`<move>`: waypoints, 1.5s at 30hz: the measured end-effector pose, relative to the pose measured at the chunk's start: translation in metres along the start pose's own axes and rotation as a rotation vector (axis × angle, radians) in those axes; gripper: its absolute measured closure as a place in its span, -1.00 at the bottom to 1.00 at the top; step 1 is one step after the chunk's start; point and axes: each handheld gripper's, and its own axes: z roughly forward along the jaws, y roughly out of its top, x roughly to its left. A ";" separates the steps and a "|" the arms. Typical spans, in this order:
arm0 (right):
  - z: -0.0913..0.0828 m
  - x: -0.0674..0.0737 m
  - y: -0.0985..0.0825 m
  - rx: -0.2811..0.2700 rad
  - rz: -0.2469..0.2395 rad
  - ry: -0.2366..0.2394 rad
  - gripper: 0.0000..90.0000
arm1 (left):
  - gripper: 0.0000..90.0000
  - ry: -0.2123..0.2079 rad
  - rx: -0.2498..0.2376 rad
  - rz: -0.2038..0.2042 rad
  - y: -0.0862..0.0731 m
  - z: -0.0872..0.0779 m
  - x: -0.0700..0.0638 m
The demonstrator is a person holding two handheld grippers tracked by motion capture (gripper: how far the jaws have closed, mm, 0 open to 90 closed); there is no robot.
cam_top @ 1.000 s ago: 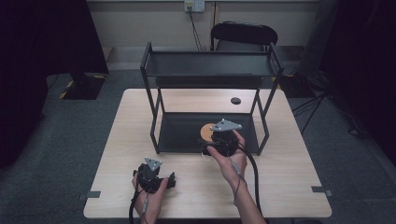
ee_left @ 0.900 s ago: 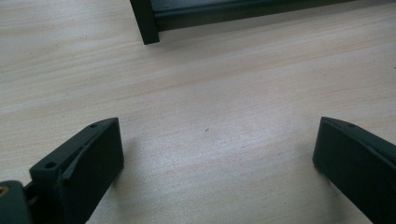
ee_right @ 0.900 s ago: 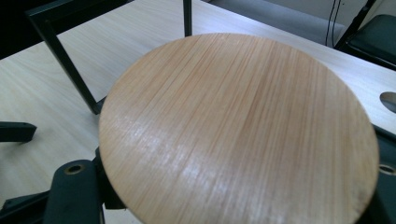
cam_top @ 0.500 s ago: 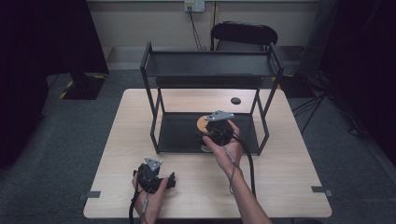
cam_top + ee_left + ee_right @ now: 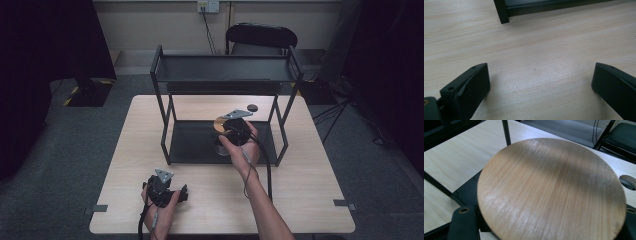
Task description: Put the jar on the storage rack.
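Worktop (image 5: 150,150): pale wood, w/ a black two-tier rack (image 5: 225,75) standing on its far half. Right claw (image 5: 226,131) sits over the rack's lower shelf, pinching a round wooden disc (image 5: 551,187) by its near edge, held about level.

Change vs a sec ago: right hand has carried the disc from the shelf's front edge deeper in, under the top tier, towards the back. Left claw (image 5: 184,194) hasn't shifted; it lies near the worktop's front edge, jaws spread wide w/ nothing between. Judgement: disc is mid-placement onto the lower shelf; lowering and release are yet to come.

View diffs: the high view gives layout, i.e. the rack posts and a small dark hole (image 5: 252,107) in the worktop behind the rack, but the hand covers most of the disc there. The right gripper view shows the disc's grain close up, w/ shelf and worktop beyond. The left gripper view shows bare wood between the jaws and a rack foot (image 5: 501,12) ahead.
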 end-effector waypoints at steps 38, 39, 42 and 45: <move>0.043 -0.019 -0.020 0.039 0.079 -0.044 -0.42 | -0.97 0.000 0.000 0.000 0.000 0.000 0.000; 0.043 -0.019 -0.020 0.041 0.075 -0.045 -0.42 | -0.97 0.000 0.000 0.000 0.000 0.000 0.000; 0.044 -0.019 -0.020 0.042 0.075 -0.047 -0.42 | -0.97 0.000 0.000 0.000 0.000 0.000 0.000; 0.044 -0.018 -0.021 0.040 0.076 -0.046 -0.42 | -0.97 0.000 0.000 0.000 0.000 0.000 0.000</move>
